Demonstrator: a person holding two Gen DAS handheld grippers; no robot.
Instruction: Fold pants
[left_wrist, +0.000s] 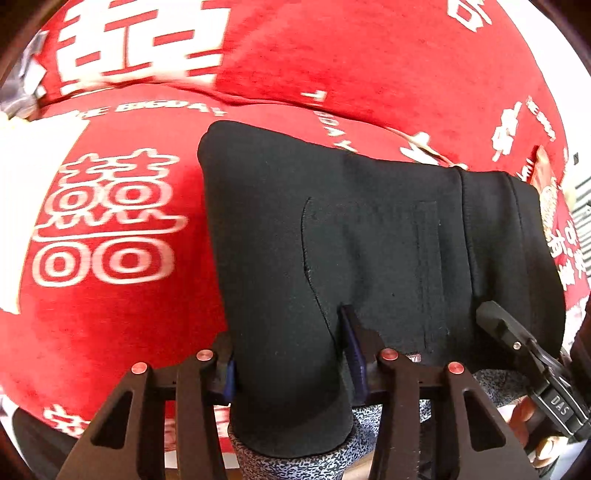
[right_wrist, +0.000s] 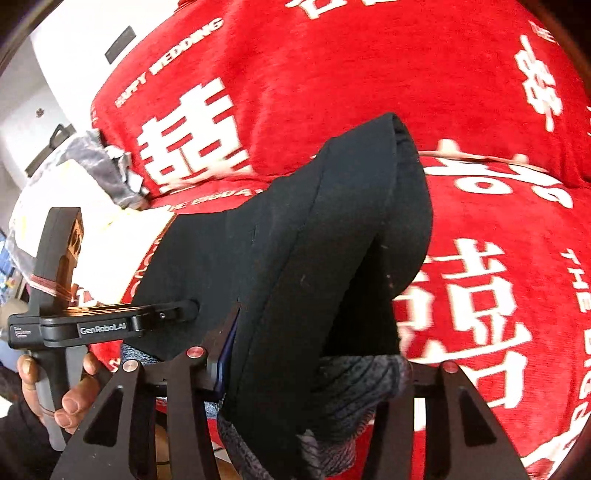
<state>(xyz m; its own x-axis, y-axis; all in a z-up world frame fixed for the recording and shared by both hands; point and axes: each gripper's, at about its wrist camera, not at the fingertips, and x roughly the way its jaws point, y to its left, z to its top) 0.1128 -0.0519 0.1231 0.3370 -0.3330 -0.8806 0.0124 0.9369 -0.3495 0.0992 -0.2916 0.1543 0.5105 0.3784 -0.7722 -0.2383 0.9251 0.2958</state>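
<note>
We see a red blanket (left_wrist: 369, 66) printed with white characters and English words covering the surface. At its left edge we find a white cloth (left_wrist: 33, 162), with crumpled grey fabric (right_wrist: 107, 166) beside it.

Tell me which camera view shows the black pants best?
The left wrist view: the black pants spread broadly there, pocket seams visible. The right wrist view shows the black pants only bunched and edge-on.

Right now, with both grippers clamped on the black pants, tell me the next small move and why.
Probably carry both grippers forward together, laying the held edge over the far half. The left gripper and right gripper each pinch the pants, which hang lifted off the red blanket.
</note>
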